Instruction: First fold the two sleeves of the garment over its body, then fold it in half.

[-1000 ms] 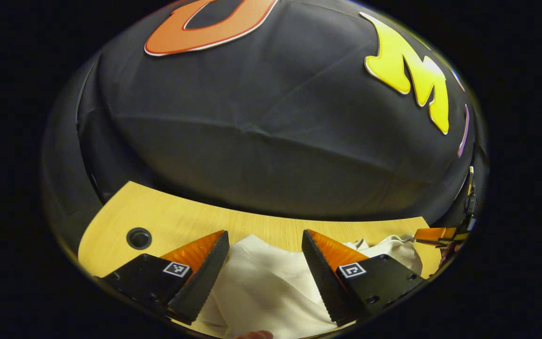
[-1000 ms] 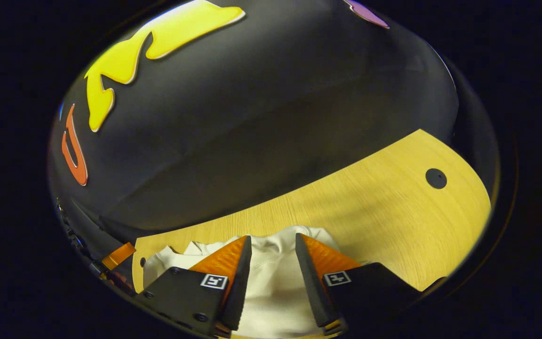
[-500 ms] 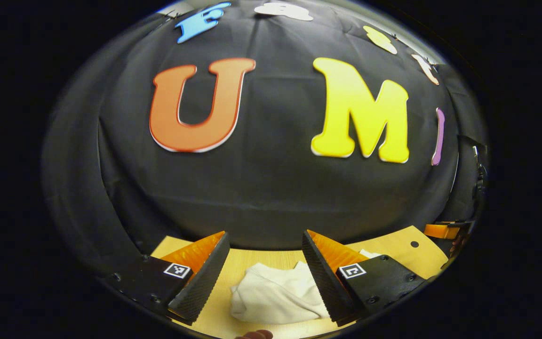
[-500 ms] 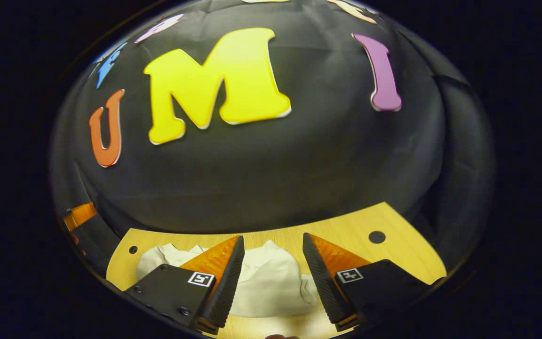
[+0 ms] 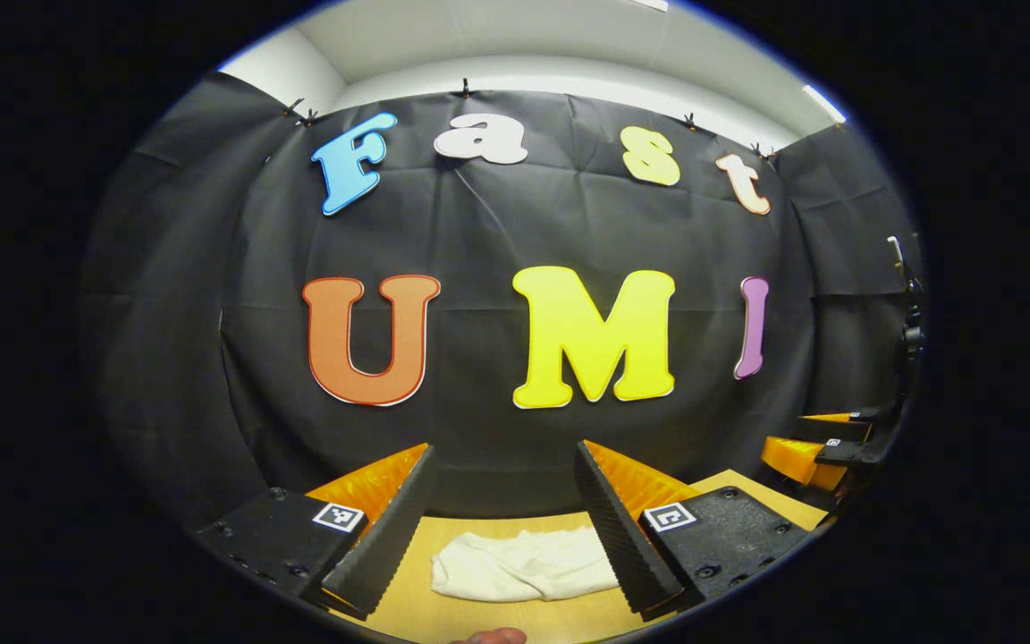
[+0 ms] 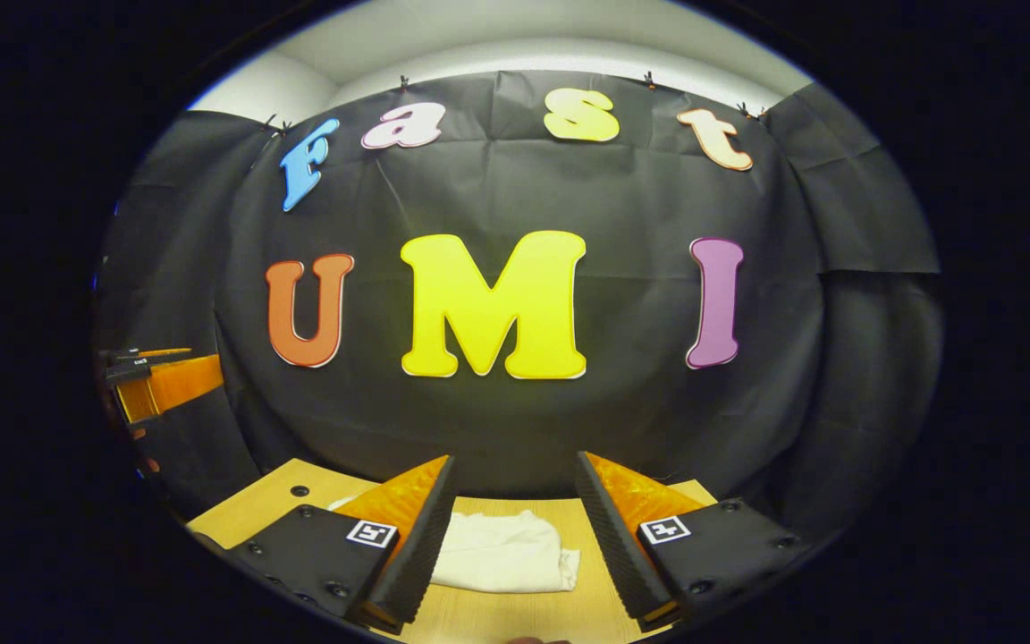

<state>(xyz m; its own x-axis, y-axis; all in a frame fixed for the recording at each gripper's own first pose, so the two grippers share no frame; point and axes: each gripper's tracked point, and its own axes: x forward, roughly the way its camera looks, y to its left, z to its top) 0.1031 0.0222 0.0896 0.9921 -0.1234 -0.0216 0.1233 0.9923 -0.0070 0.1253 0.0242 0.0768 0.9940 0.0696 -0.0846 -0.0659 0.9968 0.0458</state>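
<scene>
While both grippers hang raised above the counter, one cream garment lies on the wood in a compact, flat bundle, its layers stacked over one another with a rounded folded edge at its left end in the left gripper view. In the right gripper view the same single garment sits on the counter between and beyond that tool's two fingers, its loose edges bunched at the right end.

The left gripper has its two fingers spread wide apart, with nothing between them; the garment lies lower and farther off, not touching either finger. The right gripper likewise holds its two fingers well apart and grips nothing.

Each view also catches the other tool at its edge: the right gripper at the far right of the left gripper view, the left gripper at the far left of the right gripper view, both clear of the cloth.

One small round hole shows in the counter near its left corner in the right gripper view. A fingertip of the person peeks in at the bottom of the left gripper view.
</scene>
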